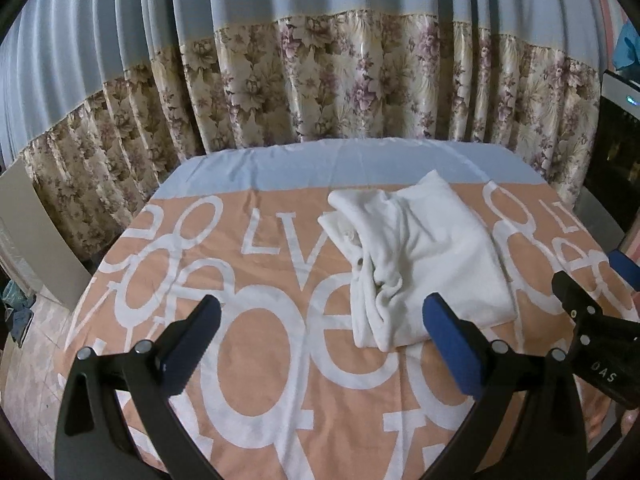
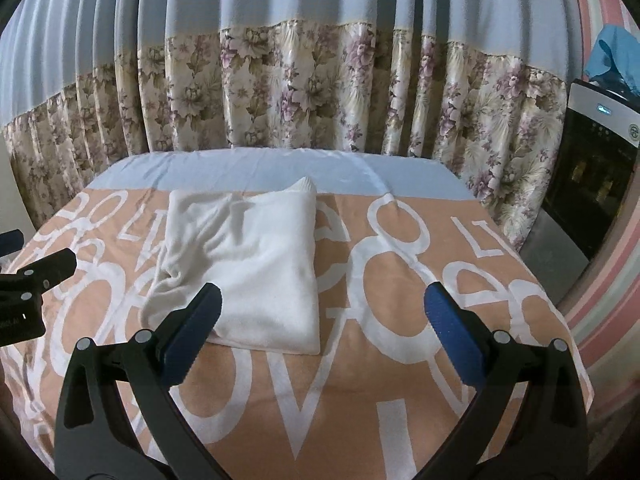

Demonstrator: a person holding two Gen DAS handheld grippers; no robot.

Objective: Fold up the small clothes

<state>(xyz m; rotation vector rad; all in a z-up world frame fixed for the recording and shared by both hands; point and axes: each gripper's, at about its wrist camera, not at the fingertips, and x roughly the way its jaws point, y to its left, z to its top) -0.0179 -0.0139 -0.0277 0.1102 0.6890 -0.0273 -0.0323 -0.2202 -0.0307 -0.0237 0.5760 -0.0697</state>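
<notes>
Both grippers hover above the table with nothing held: the left gripper (image 1: pixel 320 336) has its blue-padded fingers (image 1: pixel 452 344) spread wide, and the right gripper (image 2: pixel 322 332) is spread just as wide.

One small white fleecy garment (image 2: pixel 256 264) lies on the peach tablecloth with large white letters (image 2: pixel 360 380), toward the far middle of the table, in front of the pleated floral curtain (image 2: pixel 304 88). Its right half looks already folded into a flat, tidy rectangle, while its left side is bunched into loose wrinkles, where what seem to be small buttons show (image 1: pixel 360 260).

Judging from this, the step in hand is to tidy that rumpled side and close the fold. To do it well, the left fingers should pinch only the loose outer edge, not the layers beneath, and lift it low so the flat half is not dragged. The right fingers could press on the neat half to anchor it. Soft fleece probably slips and springs back, so smoothing outward before release should help.
</notes>
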